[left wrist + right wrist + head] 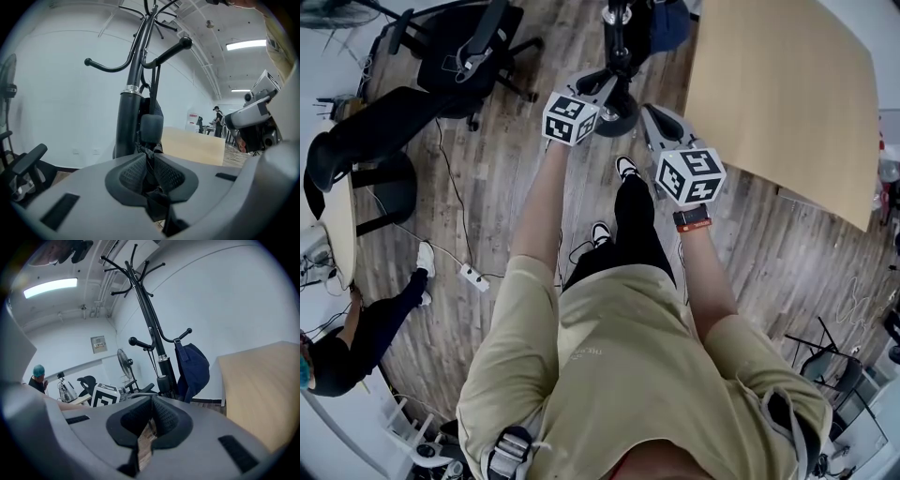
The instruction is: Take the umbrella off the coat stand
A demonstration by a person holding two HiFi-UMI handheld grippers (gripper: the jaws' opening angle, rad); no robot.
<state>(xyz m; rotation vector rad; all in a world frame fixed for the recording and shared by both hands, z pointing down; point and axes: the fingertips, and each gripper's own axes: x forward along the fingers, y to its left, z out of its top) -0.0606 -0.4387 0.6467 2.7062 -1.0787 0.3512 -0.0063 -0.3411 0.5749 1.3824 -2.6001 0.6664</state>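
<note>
Left gripper (pixel 151 171) clamps the black folded fabric umbrella (pixel 151 129) between its jaws to unhook it; right gripper (pixel 149 420) sits closed, empty.

Overhead head view; both gripper views near coat stand (pixel 149 317)

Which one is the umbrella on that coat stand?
Find the tall black metal coat stand by the white wall. From one low curved hook, a thin cord drops close beside it to the black folded umbrella with a stubby handle. The dark blue hanging cloth on the opposite hook is wide and puffy; the umbrella is slim and black.
</note>
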